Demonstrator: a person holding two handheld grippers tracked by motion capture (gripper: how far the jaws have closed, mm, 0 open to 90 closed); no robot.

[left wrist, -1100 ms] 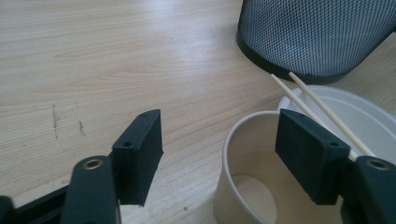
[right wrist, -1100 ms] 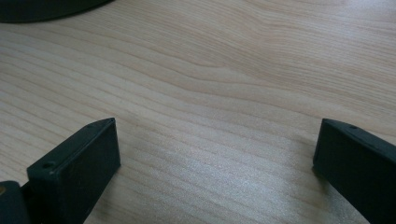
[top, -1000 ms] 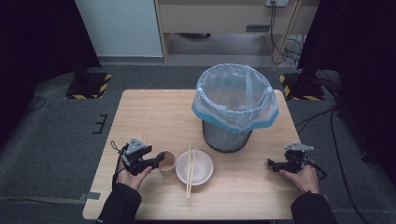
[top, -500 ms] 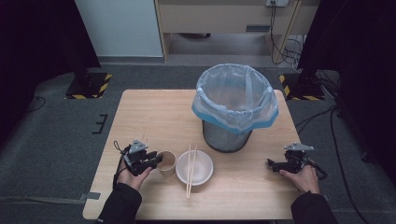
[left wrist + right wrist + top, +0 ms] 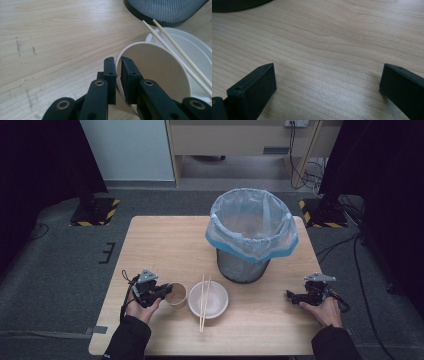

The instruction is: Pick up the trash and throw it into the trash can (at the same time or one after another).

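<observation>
Big pale wooden table [image 5: 165, 245] under everything, and beyond both sets of jaws stands the mesh waste bin [image 5: 243, 265] with its clear and blue liner [image 5: 251, 225] folded over the rim, closer to the left jaws' line than to the right ones, its dark base peeking in far ahead in the left gripper view [image 5: 165, 10]. Next down in size, the white bowl [image 5: 208, 299] sits just past the left jaws, on the far side of the cup from them, with a pair of chopsticks [image 5: 203, 301] laid across its rim; in the left gripper view those two sticks [image 5: 175, 47] run just off to the right of the jaw tips. Now the action: the left gripper [image 5: 162, 291] has just been closing its jaws, and they are clamped on the near wall of the paper cup [image 5: 176, 294], one jaw outside, one inside, the thin rim pinched right between the tips [image 5: 119, 65]. The cup [image 5: 155, 67] stands on the table directly at the jaw tips, just beside the bowl. Over on the other side, the right gripper [image 5: 294, 295] rests low with its jaws spread wide, bare wood between them, nothing gripped, the bin well off ahead
</observation>
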